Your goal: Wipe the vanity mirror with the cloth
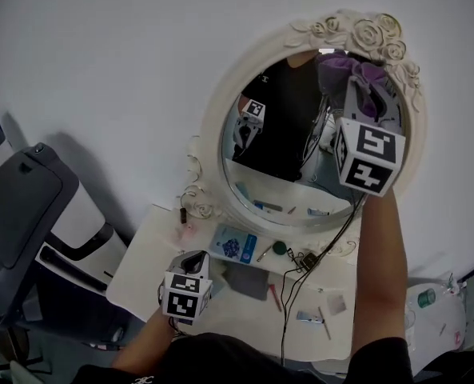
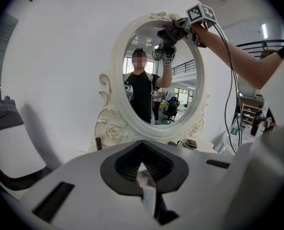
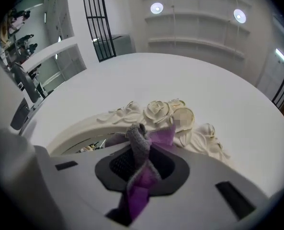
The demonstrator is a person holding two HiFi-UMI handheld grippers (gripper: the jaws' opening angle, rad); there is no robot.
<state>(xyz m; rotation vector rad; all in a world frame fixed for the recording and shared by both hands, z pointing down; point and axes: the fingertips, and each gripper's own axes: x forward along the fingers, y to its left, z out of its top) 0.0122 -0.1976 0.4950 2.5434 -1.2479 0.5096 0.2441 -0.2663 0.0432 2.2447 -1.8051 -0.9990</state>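
An oval vanity mirror (image 1: 288,134) in a cream frame with carved roses (image 1: 372,34) stands against the white wall. My right gripper (image 1: 363,94) is raised to the mirror's upper right and is shut on a purple and grey cloth (image 1: 355,74), which lies against the glass just under the roses. In the right gripper view the cloth (image 3: 141,147) bunches out of the right gripper (image 3: 139,164), close to the frame's roses (image 3: 157,110). My left gripper (image 1: 193,261) hangs low over the vanity table's left part, shut and empty. From the left gripper (image 2: 144,176) the mirror (image 2: 180,75) and cloth (image 2: 168,35) show ahead.
The white vanity table (image 1: 141,270) carries a blue packet (image 1: 235,244), a grey pad (image 1: 248,282), small toiletries and a black cable (image 1: 288,294). A grey office chair (image 1: 21,206) stands at the left. At the right sits a white bin with a bottle (image 1: 432,306).
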